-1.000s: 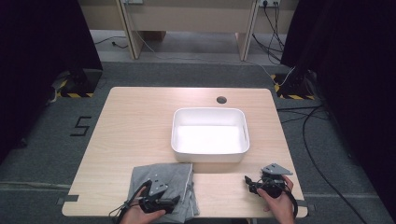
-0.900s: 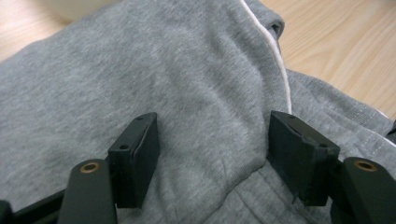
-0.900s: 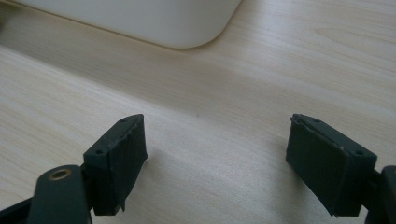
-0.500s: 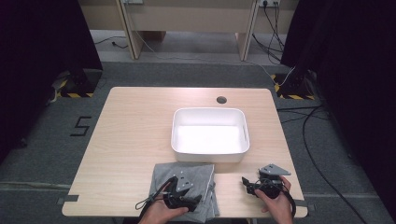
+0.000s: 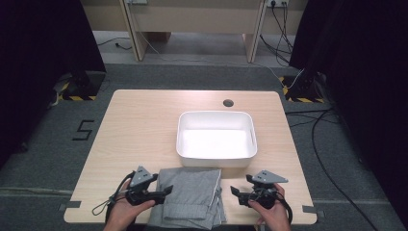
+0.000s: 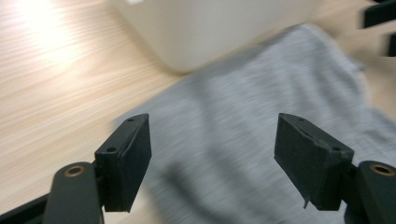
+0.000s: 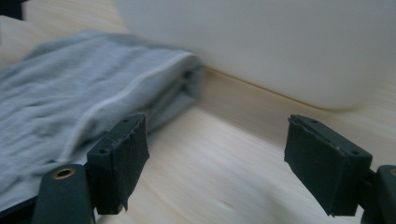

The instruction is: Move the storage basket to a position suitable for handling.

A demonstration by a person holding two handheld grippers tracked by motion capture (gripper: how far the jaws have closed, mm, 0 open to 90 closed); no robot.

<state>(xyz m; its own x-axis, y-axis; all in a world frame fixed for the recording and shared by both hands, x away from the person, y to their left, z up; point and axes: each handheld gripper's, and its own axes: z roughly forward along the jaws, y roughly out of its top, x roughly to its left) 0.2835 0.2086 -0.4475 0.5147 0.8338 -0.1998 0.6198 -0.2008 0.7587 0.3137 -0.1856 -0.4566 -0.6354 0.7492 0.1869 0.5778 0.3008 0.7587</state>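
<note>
A folded grey cloth (image 5: 190, 197) with a thin white edge stripe lies at the table's front edge, just in front of a white tub (image 5: 215, 161). My left gripper (image 5: 167, 191) sits at the cloth's left edge, pointing right. Its jaws have just been opening and stand wide, with nothing pinched between them. In the left gripper view the cloth (image 6: 243, 107) spreads under and beyond the left gripper (image 6: 212, 135), with the tub (image 6: 210, 28) behind. My right gripper (image 5: 235, 191) is open just right of the cloth, pointing left. The right gripper (image 7: 215, 140) frames bare wood, the cloth's folded edge (image 7: 70, 107) and the tub's wall (image 7: 280, 42).
The light wooden table (image 5: 139, 130) has a round cable hole (image 5: 228, 102) behind the tub. Grey carpet, cables and desk legs lie beyond the far edge. Dark curtains stand on both sides.
The cloth has shifted right, toward the middle of the front edge. My left gripper rode over it half a second ago and has since drawn back to its left edge. The right gripper rose slightly.
</note>
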